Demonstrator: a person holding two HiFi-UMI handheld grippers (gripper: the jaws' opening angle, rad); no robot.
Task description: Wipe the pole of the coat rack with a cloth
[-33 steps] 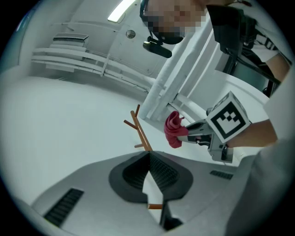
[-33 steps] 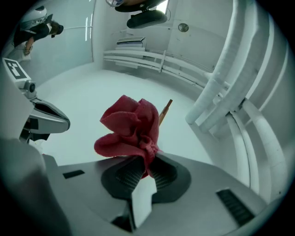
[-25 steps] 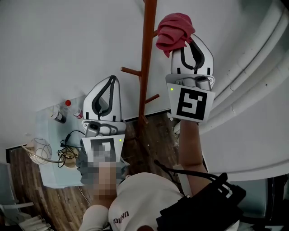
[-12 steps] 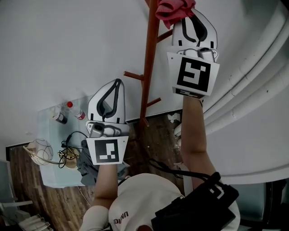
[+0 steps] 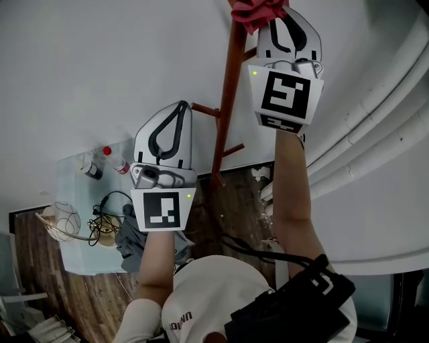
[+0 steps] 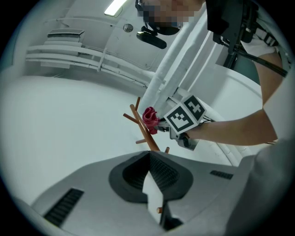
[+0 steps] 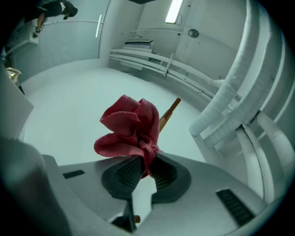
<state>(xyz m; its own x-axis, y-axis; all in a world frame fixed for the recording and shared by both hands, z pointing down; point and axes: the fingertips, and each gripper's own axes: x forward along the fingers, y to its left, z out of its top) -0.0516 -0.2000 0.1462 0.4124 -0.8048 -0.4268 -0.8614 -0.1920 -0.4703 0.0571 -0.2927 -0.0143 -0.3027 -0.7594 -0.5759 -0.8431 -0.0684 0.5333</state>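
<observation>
A person is reaching up with the right hand-held gripper [image 5: 276, 15], its jaws clamping the lower folds of a bunched red cloth [image 7: 126, 126] whose upper part is billowing free above the pads. In the head view the cloth [image 5: 257, 9] is sitting at the top edge of the frame, right beside the brown wooden pole [image 5: 228, 87] of the coat rack. The left gripper view is showing the cloth [image 6: 150, 117] lying against the pole [image 6: 145, 131] up among the pegs. The left hand-held gripper [image 5: 179, 107] is hanging lower, to the left of the pole and apart from it. Its jaws are meeting at the tips with nothing between them, pointing up toward a peg [image 5: 204, 109]. Far below, the pole is standing on a wooden floor [image 5: 231, 194] against a white wall. A pale surface [image 5: 74, 258] to the left is carrying a red-capped bottle [image 5: 112, 159], a tangle of cable [image 5: 100, 224] and other small items too small to make out.
</observation>
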